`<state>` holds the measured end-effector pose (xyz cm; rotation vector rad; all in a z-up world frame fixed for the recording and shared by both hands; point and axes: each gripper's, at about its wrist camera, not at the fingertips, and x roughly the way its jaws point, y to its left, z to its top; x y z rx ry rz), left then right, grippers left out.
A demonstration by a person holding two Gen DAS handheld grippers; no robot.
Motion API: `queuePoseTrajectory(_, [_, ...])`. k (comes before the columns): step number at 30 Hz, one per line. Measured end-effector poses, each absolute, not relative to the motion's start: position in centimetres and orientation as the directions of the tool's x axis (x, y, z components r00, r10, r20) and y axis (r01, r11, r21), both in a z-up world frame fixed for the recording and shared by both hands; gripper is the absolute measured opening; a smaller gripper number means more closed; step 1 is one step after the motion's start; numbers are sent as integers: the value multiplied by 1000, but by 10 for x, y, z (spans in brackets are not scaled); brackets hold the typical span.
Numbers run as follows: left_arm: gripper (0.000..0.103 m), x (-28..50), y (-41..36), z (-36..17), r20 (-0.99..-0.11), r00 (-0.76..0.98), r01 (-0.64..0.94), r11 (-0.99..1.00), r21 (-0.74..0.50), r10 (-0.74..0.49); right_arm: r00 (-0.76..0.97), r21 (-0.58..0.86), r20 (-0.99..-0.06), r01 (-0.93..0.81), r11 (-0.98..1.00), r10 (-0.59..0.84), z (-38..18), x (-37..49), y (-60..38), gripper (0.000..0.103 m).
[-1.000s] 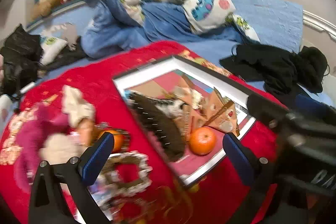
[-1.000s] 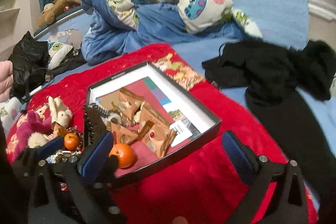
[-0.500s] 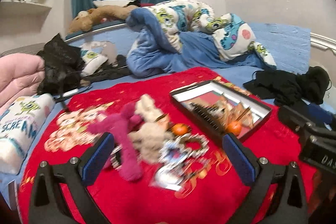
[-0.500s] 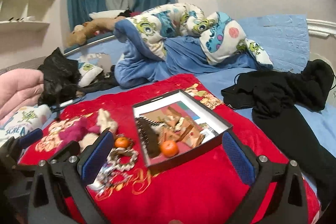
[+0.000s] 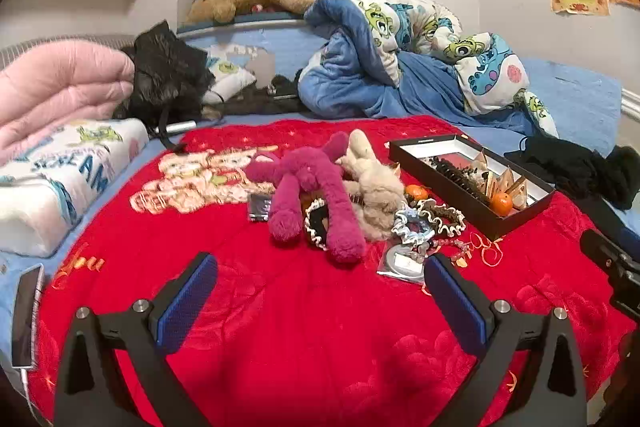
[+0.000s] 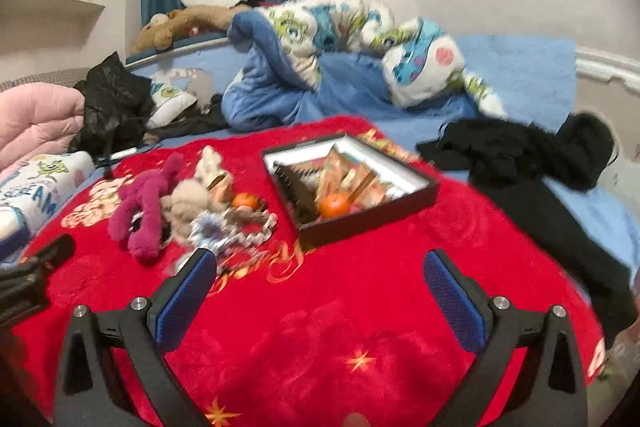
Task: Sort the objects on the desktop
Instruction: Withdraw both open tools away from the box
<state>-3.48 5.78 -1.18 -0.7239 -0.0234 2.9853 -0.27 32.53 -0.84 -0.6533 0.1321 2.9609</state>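
Grippers, left gripper and right gripper, hover spread wide, empty, over the red blanket; pink plush lies beside the black box. One tangerine sits inside.

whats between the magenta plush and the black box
In the left wrist view: a beige plush, a loose orange and frilly scrunchies.

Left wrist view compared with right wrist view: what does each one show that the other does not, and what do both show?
Only the left wrist view shows the phone at the blanket's left edge, the small dark packet beside the magenta plush, and the round item in a clear bag.

Only the right wrist view shows how far the black clothing trails down the bed's right side.

Both show the red blanket, magenta plush, black box holding an orange, and an open, empty claw.
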Motion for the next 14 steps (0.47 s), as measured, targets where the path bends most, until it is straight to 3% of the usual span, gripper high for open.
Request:
queuePoseTrajectory(6, [103,-44,62,-18,-490,-866,-87,-995,-43,97,-874,-33,-470,-123,-992,124,-16,-16,312,103])
queuePoseTrajectory(14, [103,-45,66,-18,-488,-868,-88,-996,-29,91,-862,-2,-493,-135,-991,118,-20,-25,307,103])
